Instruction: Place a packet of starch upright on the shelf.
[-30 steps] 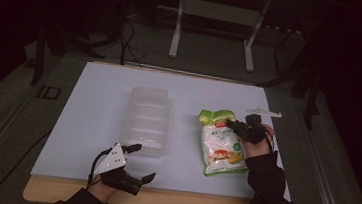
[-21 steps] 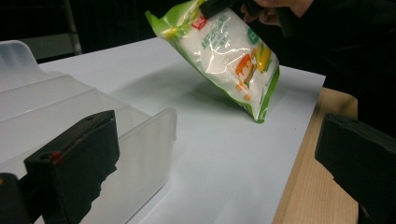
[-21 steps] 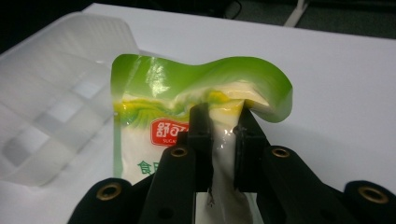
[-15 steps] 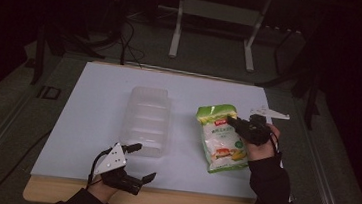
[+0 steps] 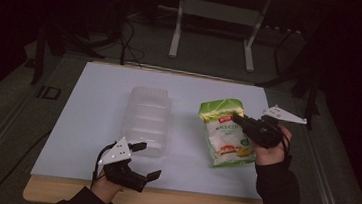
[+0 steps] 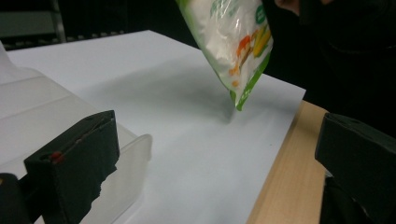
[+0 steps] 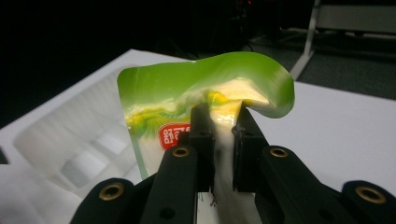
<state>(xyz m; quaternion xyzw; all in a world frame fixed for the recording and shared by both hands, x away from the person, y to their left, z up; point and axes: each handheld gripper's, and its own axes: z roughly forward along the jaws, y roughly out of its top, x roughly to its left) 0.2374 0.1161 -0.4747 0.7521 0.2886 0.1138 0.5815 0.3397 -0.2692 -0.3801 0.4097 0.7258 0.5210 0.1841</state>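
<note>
The right tongs were pinching the green and white plastic snack bag near its top edge, and their jaws were pressed on the film from both sides, as the right gripper view showed. The bag hung from this grip with its long axis nearly upright; in the left gripper view its lower corner was just above the white sheet on the tabletop, or maybe touching it, I could not tell which. The clear ribbed plastic container lay at about 9 o'clock from the bag, near it but apart, with its long axis running from 12 to 6 o'clock. The left tongs were spread wide and held nothing, and they waited at the near end of the container. The right hand was clearly the nearer one to the bag, so I judge that the coming move would carry the bag toward 9 o'clock, over the open container.
</note>
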